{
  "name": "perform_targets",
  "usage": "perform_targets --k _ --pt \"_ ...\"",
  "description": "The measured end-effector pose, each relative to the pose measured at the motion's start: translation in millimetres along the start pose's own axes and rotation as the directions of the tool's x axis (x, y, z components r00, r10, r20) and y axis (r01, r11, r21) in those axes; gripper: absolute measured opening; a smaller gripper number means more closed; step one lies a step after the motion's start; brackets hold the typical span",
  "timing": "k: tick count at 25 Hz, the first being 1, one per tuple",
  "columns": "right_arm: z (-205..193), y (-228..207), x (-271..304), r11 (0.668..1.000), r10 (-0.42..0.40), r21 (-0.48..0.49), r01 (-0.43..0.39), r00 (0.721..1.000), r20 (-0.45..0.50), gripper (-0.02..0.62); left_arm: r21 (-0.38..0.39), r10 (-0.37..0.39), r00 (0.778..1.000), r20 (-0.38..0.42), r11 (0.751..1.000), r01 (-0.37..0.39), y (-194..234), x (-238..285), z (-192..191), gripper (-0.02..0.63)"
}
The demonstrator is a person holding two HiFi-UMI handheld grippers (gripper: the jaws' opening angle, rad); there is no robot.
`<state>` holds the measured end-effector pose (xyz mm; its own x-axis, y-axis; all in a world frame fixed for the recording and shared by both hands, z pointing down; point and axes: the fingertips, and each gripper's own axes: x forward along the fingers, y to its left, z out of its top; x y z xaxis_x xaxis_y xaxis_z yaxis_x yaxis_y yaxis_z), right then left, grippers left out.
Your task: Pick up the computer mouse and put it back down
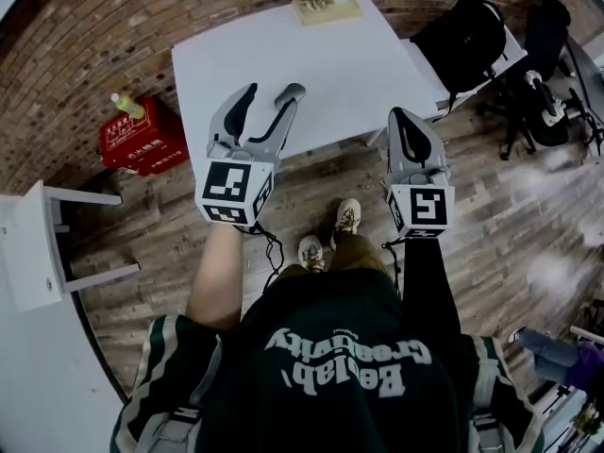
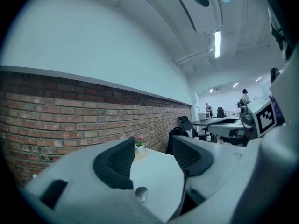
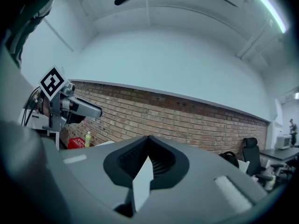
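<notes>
The small grey computer mouse lies on the white table near its front edge, seen low between the left jaws in the left gripper view. In the head view the left gripper's far finger covers that spot. My left gripper is held level over the table's front edge, open, with nothing between its pads. My right gripper hovers level just off the table's front right corner, shut and holding nothing. A sliver of white table shows below its closed pads.
A flower pot on a wooden tray stands at the table's far edge. A red crate with a bottle sits on the floor at left. A black backpack rests at right, with a white stool at near left. A brick wall runs behind.
</notes>
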<state>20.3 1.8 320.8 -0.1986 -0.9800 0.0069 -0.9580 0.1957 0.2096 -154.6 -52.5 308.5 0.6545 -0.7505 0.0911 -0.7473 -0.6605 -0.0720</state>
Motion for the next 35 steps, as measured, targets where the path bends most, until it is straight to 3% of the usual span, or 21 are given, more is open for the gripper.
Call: perform_targets --k 4,8,18,25,29,35 --pt "-2.6 -8.8 24.1 1.0 0.029 -0.005 -0.029 1.0 0.008 0.014 0.011 0.025 1.0 0.002 1.0 -0.025 8.7 17.8 0.2 0.26" --pt "-0.1 -27.8 56.3 0.999 0.05 0.007 -0.05 0.998 0.034 0.014 0.04 0.068 0.997 0.029 0.997 -0.07 23.8 39.8 11.4 0.217" --pt "-10.5 -76.7 165.4 0.989 0.146 0.011 -0.147 0.987 0.074 0.014 0.057 0.143 0.99 -0.001 0.988 -0.143 62.2 124.5 9.2 0.224" --pt "-19.9 -93.2 241.2 0.97 0.24 0.016 -0.242 0.966 0.096 0.014 0.08 0.217 0.975 -0.052 0.974 -0.213 89.6 174.0 -4.8 0.224" --pt "-28.3 -90.5 268.0 0.954 0.294 0.026 -0.298 0.951 0.099 0.014 0.088 0.223 0.972 -0.079 0.973 -0.215 93.8 189.7 -11.4 0.222" --pt "-39.6 -78.9 286.6 0.932 0.356 0.041 -0.361 0.93 0.094 0.014 0.08 0.239 0.949 -0.204 0.971 -0.227 102.1 193.1 -41.3 0.206"
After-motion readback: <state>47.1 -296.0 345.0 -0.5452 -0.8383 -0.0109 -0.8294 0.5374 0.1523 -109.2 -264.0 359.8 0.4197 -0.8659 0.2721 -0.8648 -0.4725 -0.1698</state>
